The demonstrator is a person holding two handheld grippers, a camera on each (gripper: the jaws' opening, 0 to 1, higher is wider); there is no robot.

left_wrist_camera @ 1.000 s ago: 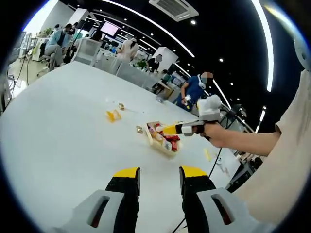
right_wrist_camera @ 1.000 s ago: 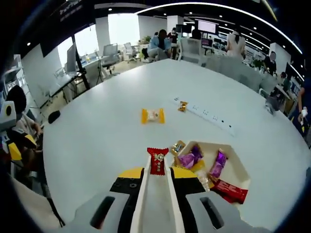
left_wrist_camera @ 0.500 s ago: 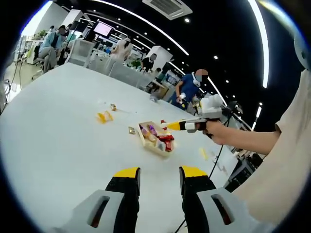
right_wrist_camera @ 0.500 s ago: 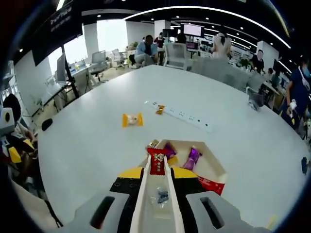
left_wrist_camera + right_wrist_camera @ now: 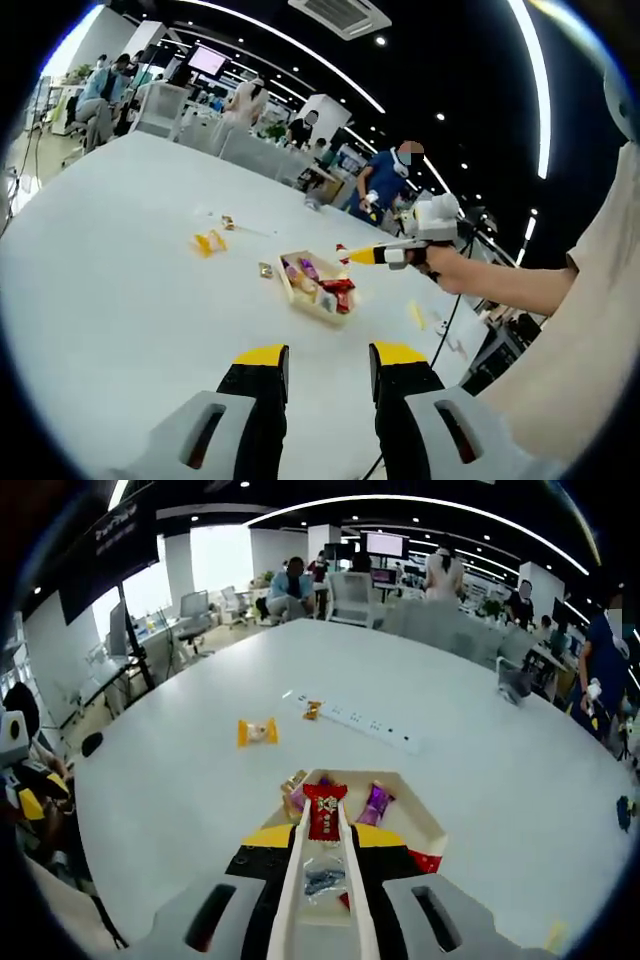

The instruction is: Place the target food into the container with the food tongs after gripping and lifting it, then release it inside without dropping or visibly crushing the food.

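Holding the red candy (image 5: 324, 812) in the food tongs (image 5: 322, 880), the right gripper (image 5: 322, 842) is squeezed on them above the container (image 5: 420, 818). Lower before easing the squeeze gently. Left gripper (image 5: 327, 362) jaws stand apart, idle.

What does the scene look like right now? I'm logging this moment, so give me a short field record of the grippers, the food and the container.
right gripper: shut on the food tongs
held food: red-wrapped candy pinched at the tong tips, over the container
container: open cream box on the white table, already holding purple-wrapped candies and a red packet
left gripper: open, holding nothing, hovering above the table
loose items: yellow-wrapped candy and a small gold candy beside a white power strip
release: not yet done
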